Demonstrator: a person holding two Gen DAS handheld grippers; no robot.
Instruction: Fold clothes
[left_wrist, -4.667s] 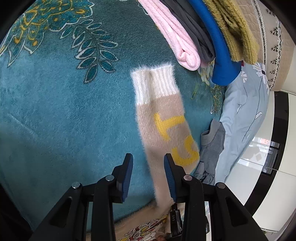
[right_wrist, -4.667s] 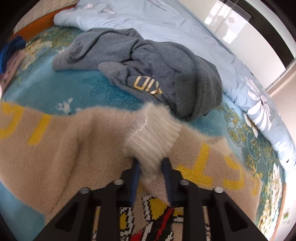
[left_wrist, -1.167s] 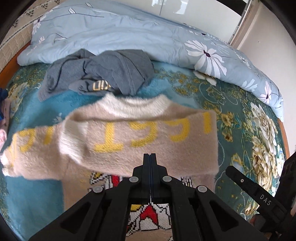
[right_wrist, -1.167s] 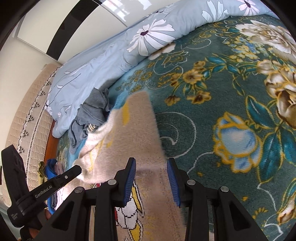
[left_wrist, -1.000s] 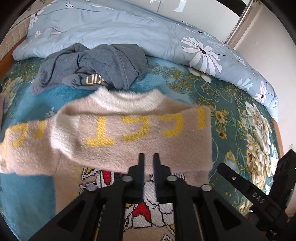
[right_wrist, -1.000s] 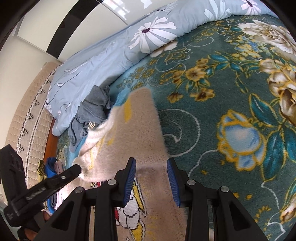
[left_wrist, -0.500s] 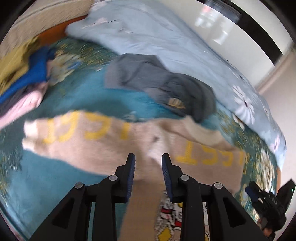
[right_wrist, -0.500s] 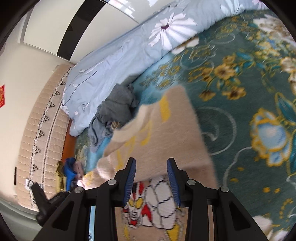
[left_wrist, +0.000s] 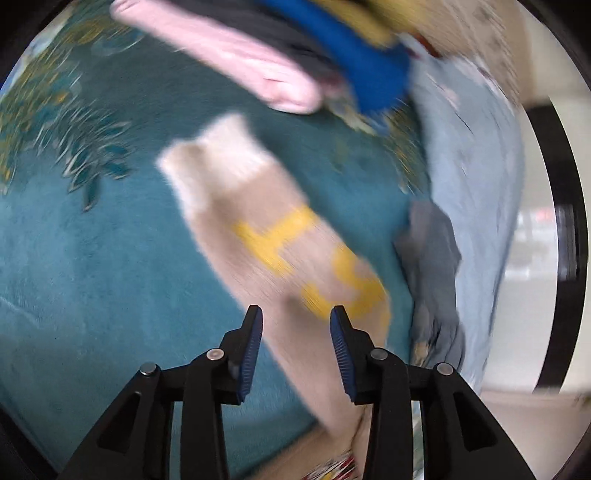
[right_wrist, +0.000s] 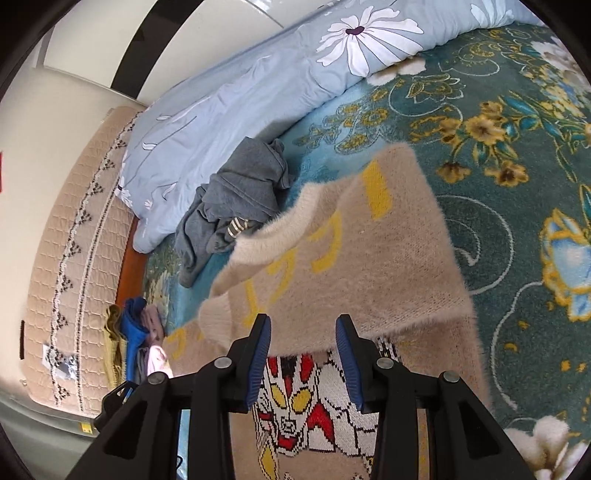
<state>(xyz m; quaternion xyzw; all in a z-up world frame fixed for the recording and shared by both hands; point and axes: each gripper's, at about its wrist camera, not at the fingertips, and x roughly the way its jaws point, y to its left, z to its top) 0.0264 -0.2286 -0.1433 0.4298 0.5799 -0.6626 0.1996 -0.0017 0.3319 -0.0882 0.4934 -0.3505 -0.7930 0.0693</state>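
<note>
While left tongs (left_wrist: 295, 332) widen above the beige sweater (left_wrist: 280, 251), right tongs (right_wrist: 303, 343) gape empty.

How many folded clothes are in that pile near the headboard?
4 show in the pile: pink, dark grey, blue and mustard yellow, side by side. More may be hidden.

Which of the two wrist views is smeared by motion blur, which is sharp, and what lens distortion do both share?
Left wrist view: heavy motion blur smears the fuzzy beige sweater sleeve with yellow letters and the pink folded garment; only the left gripper is crisp. Right wrist view: sharp, daylit; the light blue floral duvet is clear. Both: fisheye bending, dark round vignette.
</note>
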